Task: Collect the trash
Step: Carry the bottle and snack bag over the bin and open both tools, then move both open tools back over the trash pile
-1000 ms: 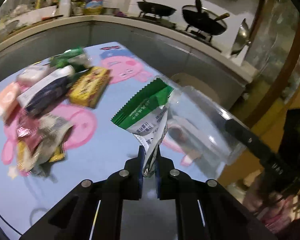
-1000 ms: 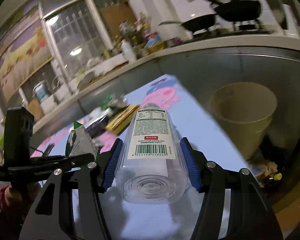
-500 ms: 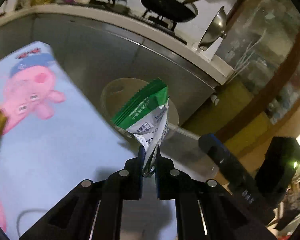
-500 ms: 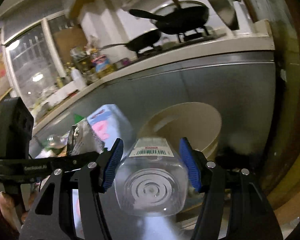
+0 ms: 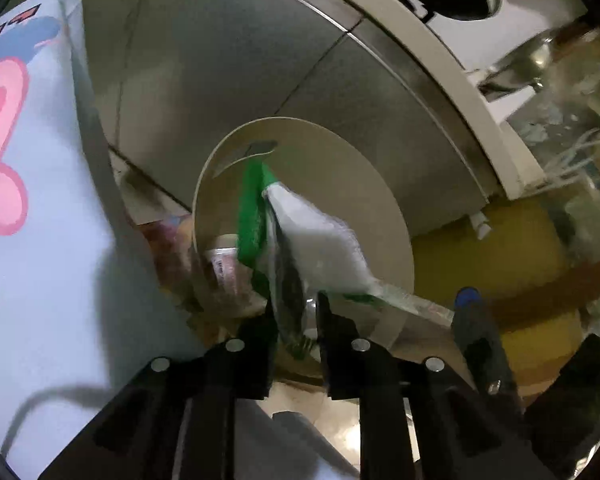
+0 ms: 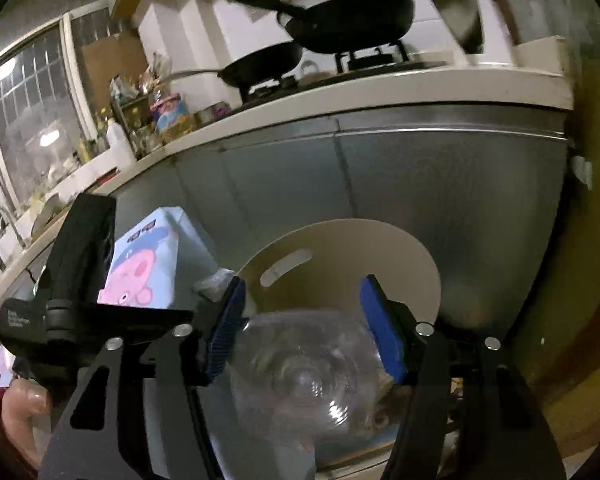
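Note:
A beige trash bin [image 5: 332, 148] stands on the floor against the grey cabinets; it also shows in the right wrist view [image 6: 380, 240]. My left gripper [image 5: 296, 316] is above its mouth with the jaws slightly parted, and a green-and-white wrapper [image 5: 300, 232] hangs blurred between and beyond the fingertips, over the bin. My right gripper [image 6: 304, 320] is over the bin too, its blue pads [image 6: 380, 328] wide apart around a clear plastic bottle [image 6: 300, 372], which looks blurred and pointing down into the bin.
The table with the light-blue pig-print cloth [image 5: 28, 200] lies to the left of the bin [image 6: 148, 268]. A counter [image 6: 380, 88] with black pans [image 6: 348, 20] runs above the cabinets. A yellow wall [image 5: 500, 240] is to the right.
Both grippers swung from the table to above the bin. The left jaws have parted and the wrapper is tipping away. The right pads have spread and the bottle has dropped lower.

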Motion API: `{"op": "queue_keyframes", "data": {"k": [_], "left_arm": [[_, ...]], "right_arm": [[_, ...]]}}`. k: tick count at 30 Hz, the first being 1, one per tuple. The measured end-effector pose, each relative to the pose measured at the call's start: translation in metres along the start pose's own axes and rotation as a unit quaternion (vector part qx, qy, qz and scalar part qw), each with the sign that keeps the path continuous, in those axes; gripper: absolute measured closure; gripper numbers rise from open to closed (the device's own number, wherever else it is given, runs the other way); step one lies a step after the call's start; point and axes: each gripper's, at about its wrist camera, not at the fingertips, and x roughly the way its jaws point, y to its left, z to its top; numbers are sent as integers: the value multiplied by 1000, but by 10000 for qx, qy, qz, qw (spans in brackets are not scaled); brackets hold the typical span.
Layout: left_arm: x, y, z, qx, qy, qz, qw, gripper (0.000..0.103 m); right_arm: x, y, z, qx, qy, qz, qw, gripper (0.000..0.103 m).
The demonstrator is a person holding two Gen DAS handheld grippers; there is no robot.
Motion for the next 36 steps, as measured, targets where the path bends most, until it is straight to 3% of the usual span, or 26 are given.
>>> {"op": "queue_keyframes", "data": {"k": [1, 3, 5, 9, 12, 15, 21, 25, 28, 32, 36], "left_arm": [[-2, -2, 1, 45, -31, -6, 10000, 78], [-9, -4, 0, 124, -135, 38, 9998, 52], [-24, -7, -3, 236, -465, 164, 9985, 45], [-53, -1, -16, 261, -748, 145, 9968, 45], [-85, 6, -40, 336, -1033, 285, 9937, 45], [-112, 7, -74, 540, -1278, 491, 9891, 44], [-156, 10, -142, 912, -1471, 850, 9812, 44], [-190, 17, -182, 1073, -1641, 968, 9758, 44], [-216, 23, -207, 1157, -1799, 1002, 9717, 44], [-248, 36, -238, 1112, -1945, 1044, 9690, 44], [-283, 74, -263, 807, -2170, 1342, 9635, 44]], "right_arm": [[-1, 1, 0, 26, -63, -11, 10000, 31], [-10, 3, -1, 45, -261, -11, 9996, 30], [-20, 4, -3, 106, -386, -5, 9992, 30], [-45, 3, -10, 340, -600, 65, 9976, 30], [-67, 6, -18, 362, -779, -21, 9963, 9], [-86, 11, -25, 441, -900, -79, 9949, 6], [-105, 36, -17, 382, -791, 544, 9946, 6], [-104, 68, -17, 269, -330, 1129, 9927, 6], [-95, 100, -28, 97, 206, 1570, 9873, 10], [-83, 142, -51, -166, 861, 2054, 9747, 36], [-71, 183, -80, -330, 1507, 2493, 9561, 53]]}}
